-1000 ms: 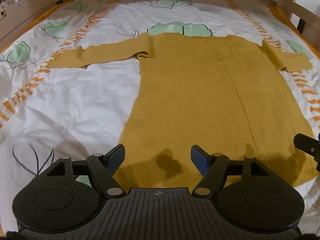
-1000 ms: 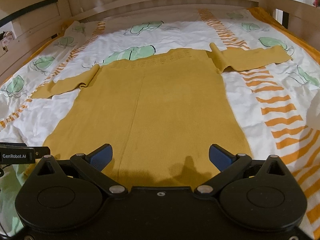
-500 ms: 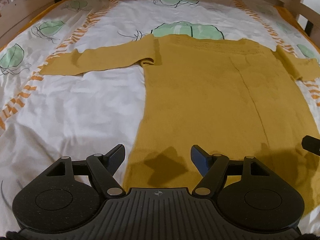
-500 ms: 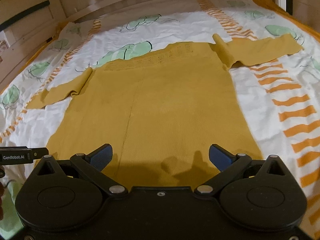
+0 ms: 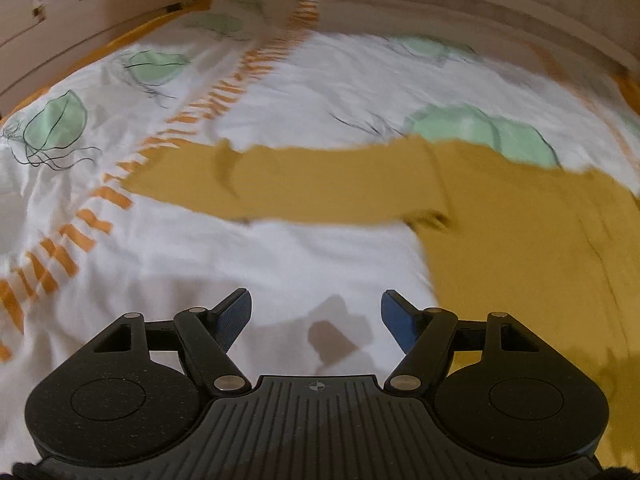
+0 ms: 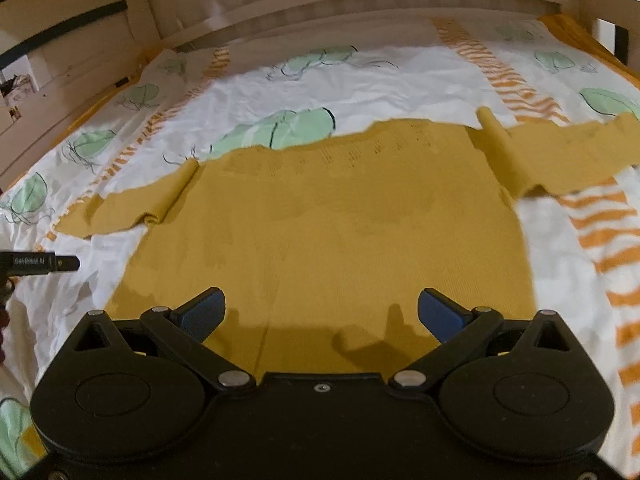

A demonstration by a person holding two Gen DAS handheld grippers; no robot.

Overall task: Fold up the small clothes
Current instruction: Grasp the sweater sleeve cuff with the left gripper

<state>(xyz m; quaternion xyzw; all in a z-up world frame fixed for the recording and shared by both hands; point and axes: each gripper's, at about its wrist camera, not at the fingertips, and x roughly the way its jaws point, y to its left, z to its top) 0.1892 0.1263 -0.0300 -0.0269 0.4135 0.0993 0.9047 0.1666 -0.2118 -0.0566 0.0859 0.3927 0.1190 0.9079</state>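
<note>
A mustard sweater (image 6: 328, 240) is lying flat on a bed (image 6: 420, 76), sleeves spread wide, no fold made yet. The left gripper (image 5: 316, 316) and right gripper (image 6: 320, 312) are both hovering open, holding nothing; all folding appears to remain.

Warm, dim indoor light falls from above and behind, throwing soft shadows of the left tongs (image 5: 316, 310) onto the white bed sheet (image 5: 280, 256) and of the right tongs (image 6: 321, 310) onto the mustard sweater (image 6: 340, 232). The left wrist view is motion-smeared, the right sharper. Fisheye bending curves the headboard (image 6: 360, 4).
</note>
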